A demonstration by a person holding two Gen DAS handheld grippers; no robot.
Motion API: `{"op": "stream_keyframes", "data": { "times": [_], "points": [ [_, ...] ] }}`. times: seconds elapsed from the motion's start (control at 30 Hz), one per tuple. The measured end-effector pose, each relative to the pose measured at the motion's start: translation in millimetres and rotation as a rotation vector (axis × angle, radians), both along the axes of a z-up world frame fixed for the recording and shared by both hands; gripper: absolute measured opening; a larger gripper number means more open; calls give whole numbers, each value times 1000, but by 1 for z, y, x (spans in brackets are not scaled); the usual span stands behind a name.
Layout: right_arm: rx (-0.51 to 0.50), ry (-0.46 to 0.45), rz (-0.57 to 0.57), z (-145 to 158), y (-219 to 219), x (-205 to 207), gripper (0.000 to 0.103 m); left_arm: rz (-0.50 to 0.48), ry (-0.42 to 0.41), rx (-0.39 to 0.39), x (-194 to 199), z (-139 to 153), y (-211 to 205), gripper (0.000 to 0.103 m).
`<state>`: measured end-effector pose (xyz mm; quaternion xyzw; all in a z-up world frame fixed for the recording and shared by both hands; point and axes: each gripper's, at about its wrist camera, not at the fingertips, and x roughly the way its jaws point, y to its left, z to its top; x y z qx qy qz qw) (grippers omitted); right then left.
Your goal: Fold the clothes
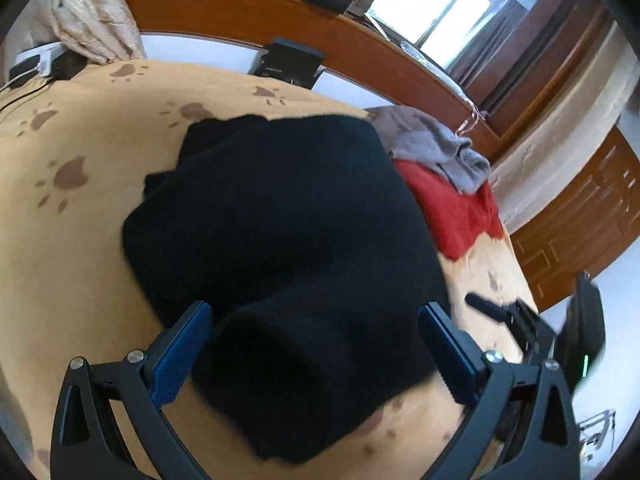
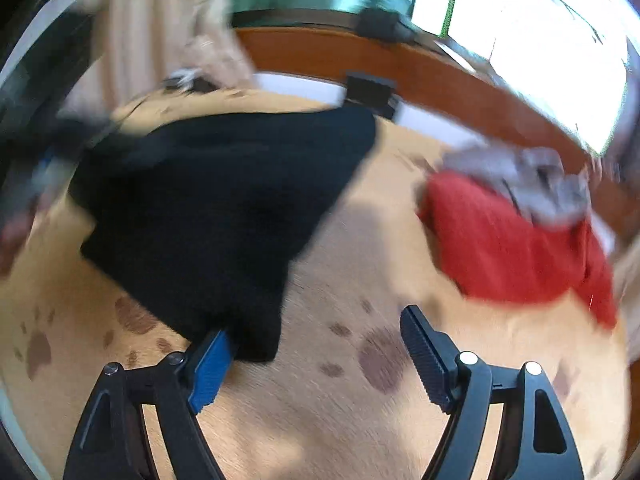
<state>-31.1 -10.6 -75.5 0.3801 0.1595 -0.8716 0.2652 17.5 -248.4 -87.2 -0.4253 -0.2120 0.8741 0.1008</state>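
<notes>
A black garment (image 1: 280, 248) lies bunched on the tan paw-print blanket (image 1: 72, 264). My left gripper (image 1: 316, 320) is open, its jaws wide apart on either side of the garment's near fold. In the right wrist view, which is blurred, the black garment (image 2: 224, 208) lies to the left, and my right gripper (image 2: 316, 336) is open over the blanket (image 2: 340, 420); its left finger (image 2: 210, 364) is at the garment's near corner. The right gripper also shows in the left wrist view (image 1: 520, 320) at the right. A red garment (image 1: 452, 208) (image 2: 512, 248) with a grey one (image 1: 432, 144) (image 2: 528, 176) on it lies to the right.
A wooden headboard (image 1: 248, 12) runs along the far side of the bed. A black box (image 1: 288, 62) stands at its foot. A beige cloth (image 1: 92, 12) hangs at the far left, with a charger and cables (image 1: 36, 66) below. Wooden cabinets (image 1: 584, 216) stand at the right.
</notes>
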Motion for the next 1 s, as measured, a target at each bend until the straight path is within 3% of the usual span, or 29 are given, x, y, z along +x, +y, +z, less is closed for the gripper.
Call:
{"op": "stream_keyframes", "data": {
  "times": [0.13, 0.2, 0.23, 0.3, 0.4, 0.53, 0.67, 0.73, 0.83, 0.9, 0.93, 1.0],
  "points": [
    [-24, -54, -81, 0, 23, -2, 81, 25, -18, 16, 16, -14, -3, 102],
    [-38, -20, -77, 8, 30, 1, 81, 44, -41, 49, 18, -23, -8, 102],
    [-61, -2, -70, 14, 32, 4, 81, 56, -14, 81, 22, -20, -14, 102],
    [-149, 48, -19, 35, 35, 13, 81, 73, 1, 147, 27, -13, -24, 102],
    [-204, 161, 67, 59, 26, 29, 81, 99, 105, 187, 41, 16, -35, 102],
    [-132, 271, 136, 70, -14, 36, 81, 139, 232, 94, 38, 66, -35, 102],
    [-98, 253, 181, 67, -51, 22, 81, 131, 248, -12, 3, 83, -18, 102],
    [-24, 217, 217, 48, -70, 16, 81, 109, 199, -66, -14, 72, -7, 102],
    [157, 108, 266, 7, -81, 15, 81, 80, 100, -209, -31, 42, 8, 102],
    [116, 91, 252, 0, -64, 19, 81, 89, 16, -315, -32, 14, 11, 102],
    [94, 56, 244, 0, -57, 17, 81, 94, -15, -329, -31, 2, 11, 102],
    [51, -2, 240, -2, -46, 12, 81, 94, -29, -255, -21, -20, 3, 103]
  ]
}}
